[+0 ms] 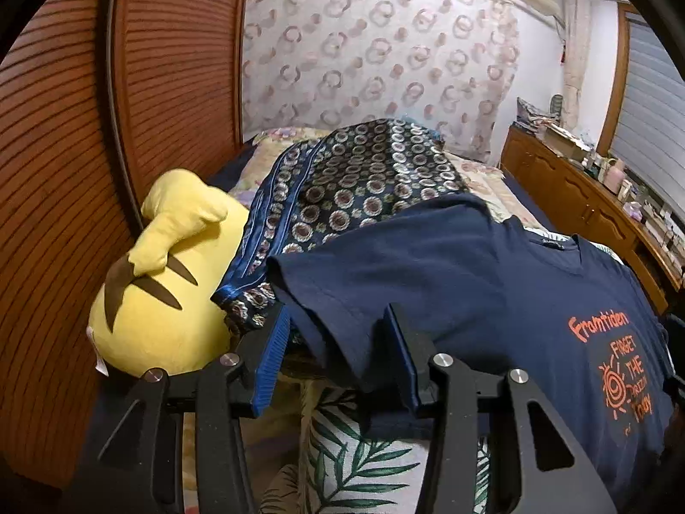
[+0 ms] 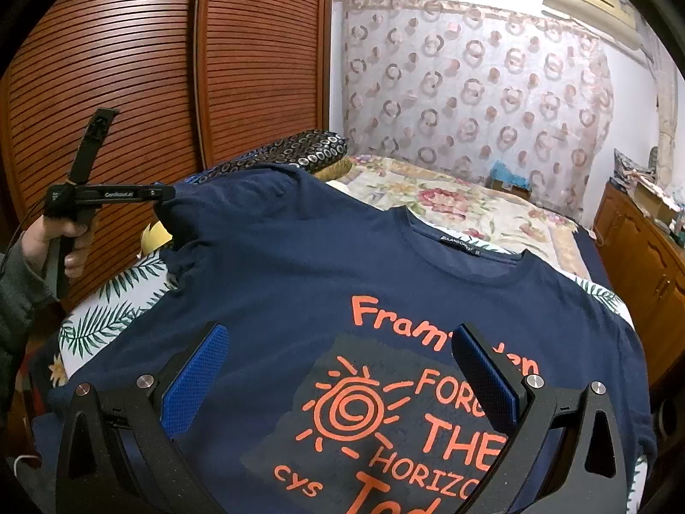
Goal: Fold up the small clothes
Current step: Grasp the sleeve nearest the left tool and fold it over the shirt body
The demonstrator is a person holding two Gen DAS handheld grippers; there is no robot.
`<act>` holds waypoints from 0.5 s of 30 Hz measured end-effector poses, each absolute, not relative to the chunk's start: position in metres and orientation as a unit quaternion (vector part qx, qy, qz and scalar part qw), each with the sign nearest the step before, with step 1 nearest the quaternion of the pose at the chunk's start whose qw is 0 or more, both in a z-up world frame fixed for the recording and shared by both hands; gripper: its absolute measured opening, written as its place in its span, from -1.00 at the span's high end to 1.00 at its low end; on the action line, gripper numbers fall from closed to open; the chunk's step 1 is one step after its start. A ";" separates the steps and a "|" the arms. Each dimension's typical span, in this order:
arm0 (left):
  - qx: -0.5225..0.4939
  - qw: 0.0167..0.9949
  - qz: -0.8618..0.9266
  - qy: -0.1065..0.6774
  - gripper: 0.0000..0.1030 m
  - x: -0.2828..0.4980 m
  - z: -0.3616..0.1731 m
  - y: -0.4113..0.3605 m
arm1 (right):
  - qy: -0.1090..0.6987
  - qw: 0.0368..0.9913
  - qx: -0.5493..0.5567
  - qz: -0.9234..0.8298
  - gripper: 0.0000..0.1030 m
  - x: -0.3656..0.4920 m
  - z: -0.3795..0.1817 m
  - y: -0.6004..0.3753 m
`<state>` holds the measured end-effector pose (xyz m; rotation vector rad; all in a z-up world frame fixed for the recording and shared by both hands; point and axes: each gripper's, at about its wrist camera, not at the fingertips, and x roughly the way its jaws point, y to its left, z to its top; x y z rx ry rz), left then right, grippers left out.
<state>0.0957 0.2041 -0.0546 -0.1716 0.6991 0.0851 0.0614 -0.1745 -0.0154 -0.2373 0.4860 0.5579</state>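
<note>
Both grippers are black: the left gripper (image 1: pixel 338 334) and right gripper (image 2: pixel 342 368) carry ribbed blue pads (image 2: pixel 195 381) inside each finger, silver screws (image 1: pixel 442 360) behind them; grey sleeve (image 2: pixel 17 287)

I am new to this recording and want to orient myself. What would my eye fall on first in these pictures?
The navy T-shirt with its orange sun print lies spread face up on the bed, filling the right wrist view. In the left wrist view, a bright yellow plush toy sits beside it, near the wooden louvred doors. The left gripper has a shirt sleeve between its blue pads, while the right gripper hovers open over the print.
</note>
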 end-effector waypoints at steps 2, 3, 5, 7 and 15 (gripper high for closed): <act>-0.089 0.933 0.040 0.347 0.08 0.096 -0.057 0.206 | 0.238 0.925 -0.115 0.273 -1.00 0.060 -0.016 -0.173; -0.086 0.931 0.039 0.353 0.08 0.097 -0.059 0.205 | 0.239 0.925 -0.115 0.272 -1.00 0.060 -0.016 -0.173; -0.085 0.930 0.034 0.355 0.09 0.096 -0.059 0.205 | 0.240 0.925 -0.115 0.272 -1.00 0.060 -0.016 -0.172; -0.082 0.930 0.027 0.356 0.11 0.096 -0.059 0.204 | 0.240 0.925 -0.113 0.272 -1.00 0.060 -0.016 -0.172; -0.087 0.924 0.002 0.372 0.83 0.103 -0.056 0.204 | 0.244 0.925 -0.103 0.271 -1.00 0.059 -0.019 -0.176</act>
